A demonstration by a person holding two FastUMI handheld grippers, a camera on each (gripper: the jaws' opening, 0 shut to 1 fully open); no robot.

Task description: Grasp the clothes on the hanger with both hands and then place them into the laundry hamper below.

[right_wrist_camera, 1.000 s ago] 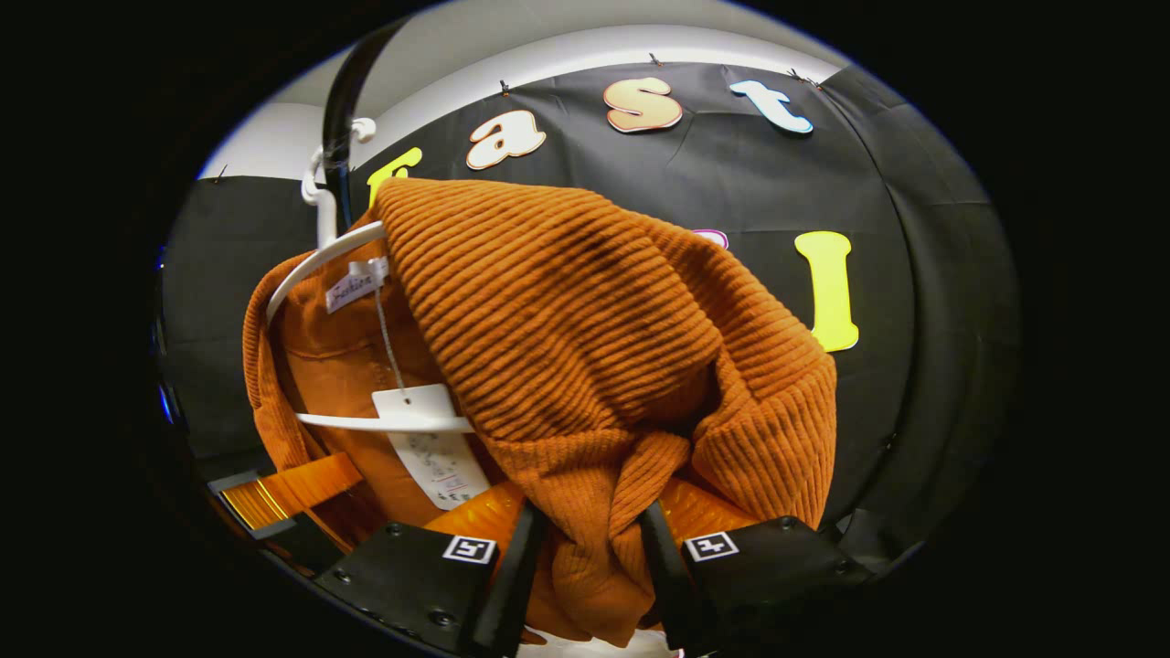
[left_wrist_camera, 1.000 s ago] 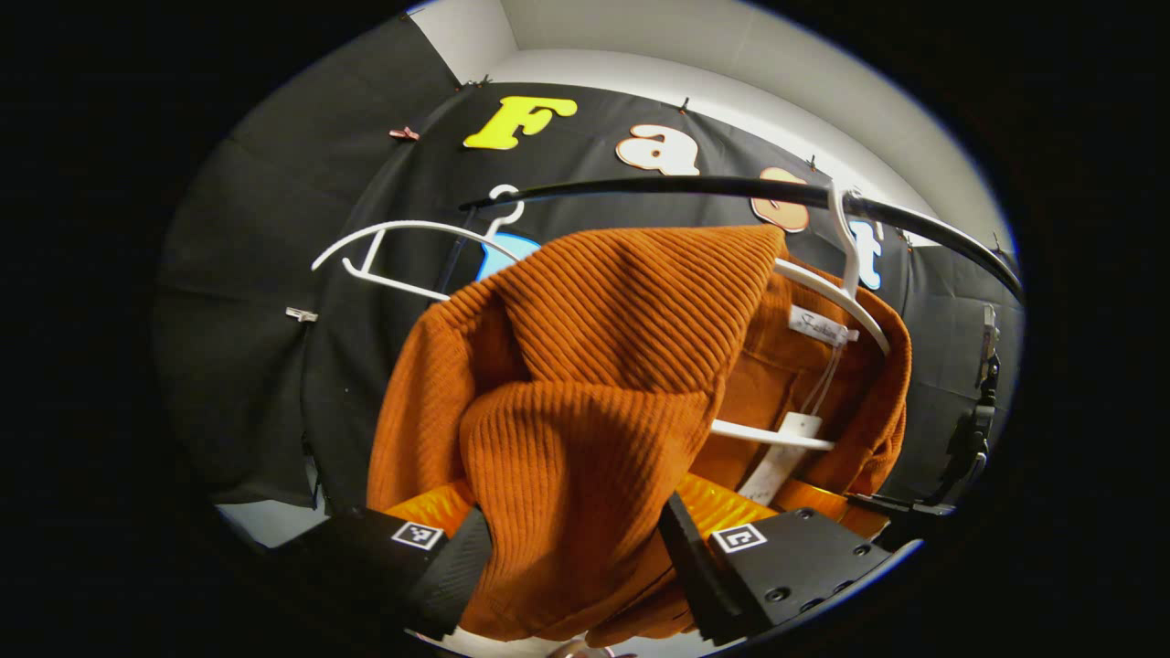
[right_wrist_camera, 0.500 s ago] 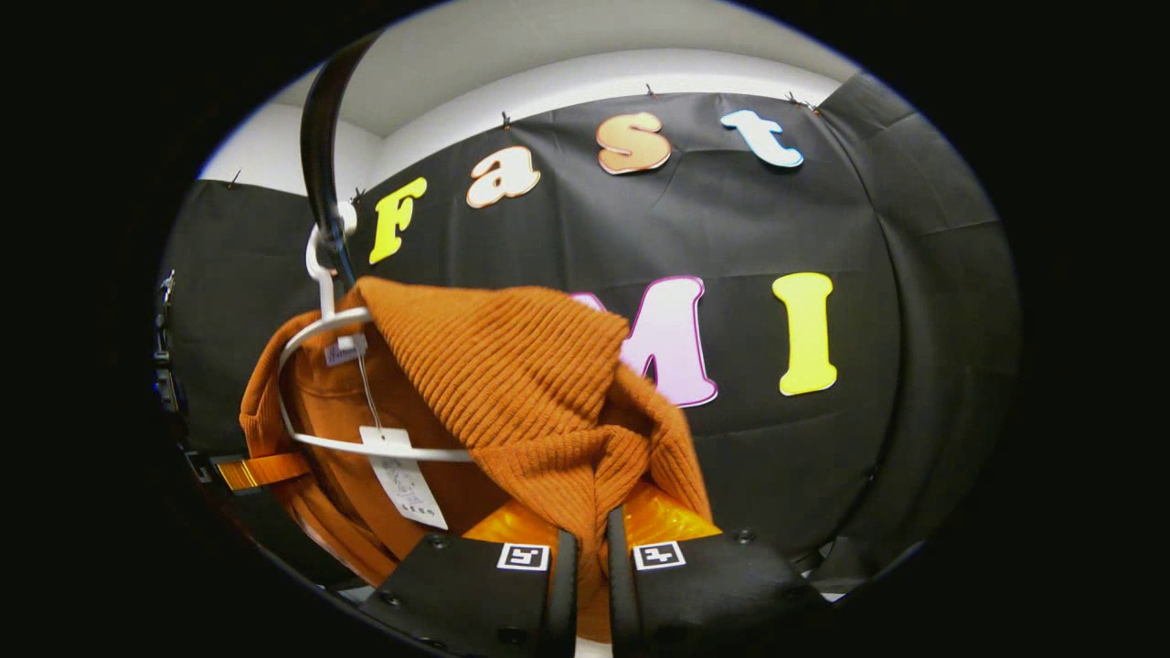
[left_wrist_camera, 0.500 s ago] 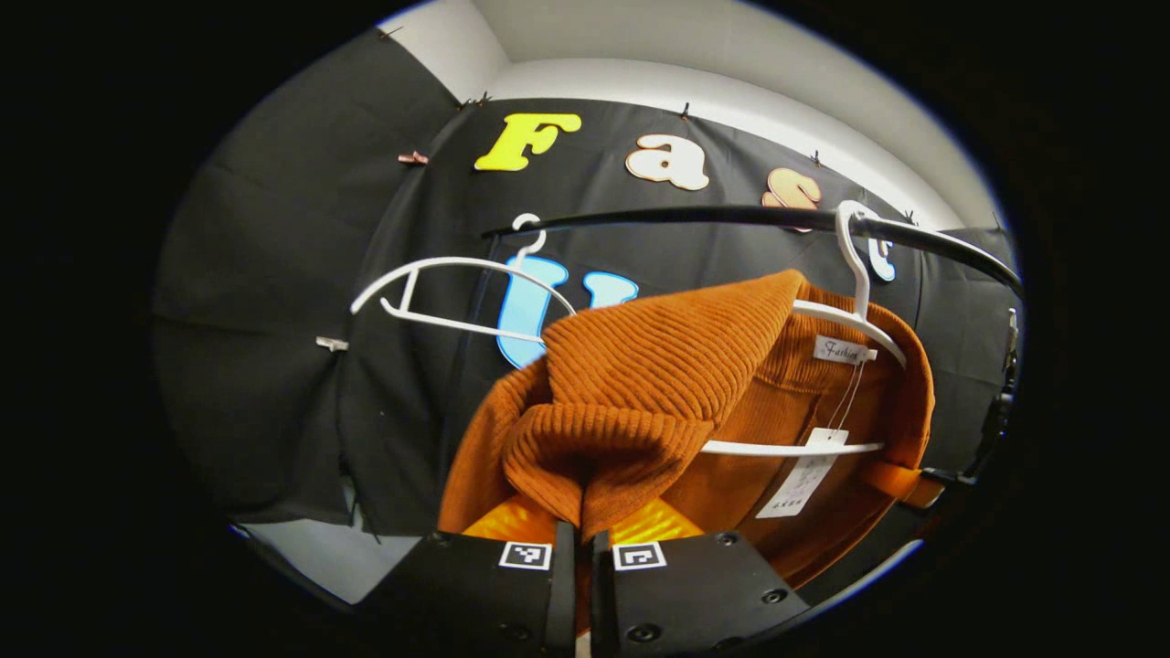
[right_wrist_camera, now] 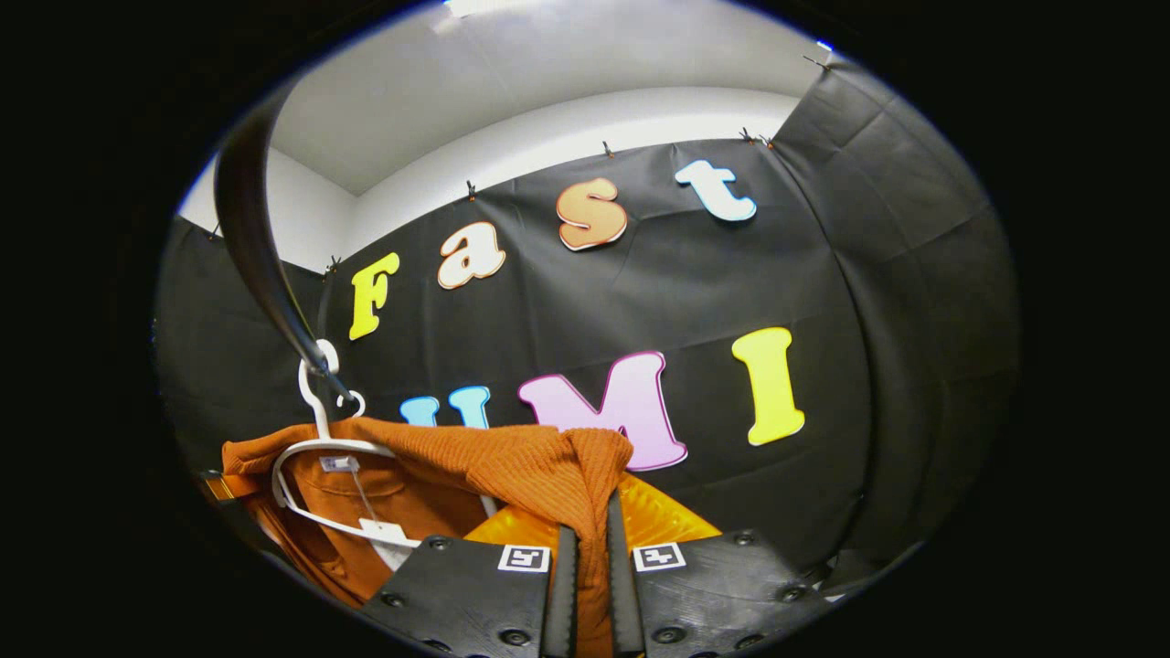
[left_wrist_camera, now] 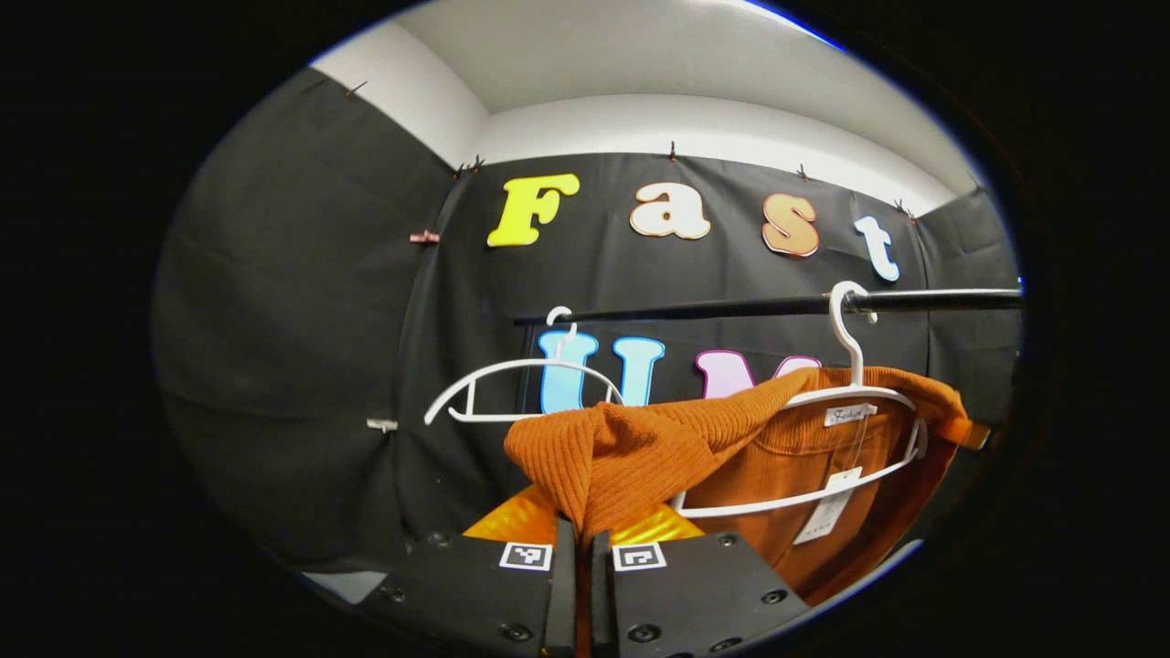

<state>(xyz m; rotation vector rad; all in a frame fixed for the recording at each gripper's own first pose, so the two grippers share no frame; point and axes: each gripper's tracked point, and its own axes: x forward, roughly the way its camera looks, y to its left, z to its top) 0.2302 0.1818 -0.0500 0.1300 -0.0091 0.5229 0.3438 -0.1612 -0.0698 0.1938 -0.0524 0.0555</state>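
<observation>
Both claws have a bite of the sweater right now. In the left gripper view the left claw (left_wrist_camera: 576, 557) is pinched together on a ribbed fold of the orange sweater (left_wrist_camera: 640, 452), fingers nearly touching with cloth squeezed between them. Same deal in the right gripper view: the right claw (right_wrist_camera: 585, 567) is clamped on a bunched edge of the sweater (right_wrist_camera: 512, 466), and the knit runs straight down through the narrow gap.

The sweater is on its white hanger (left_wrist_camera: 855, 393), which hooks over the black rail (left_wrist_camera: 749, 306). From the left gripper view the fabric stretches from the hanger's shoulder out and down toward the claw, so one side is pulled out sideways off the hanger. The neck label and a paper tag (left_wrist_camera: 827, 512) dangle inside the collar, in front of the hanger's bottom bar.

A second, bare white hanger (left_wrist_camera: 521, 388) sits on the same rail, off to the left of the sweater and apart from it.

In the right gripper view the rail (right_wrist_camera: 256, 247) curves up overhead and the sweater's hanger (right_wrist_camera: 315, 448) hooks on at its lower end, with the collar just below.
</observation>
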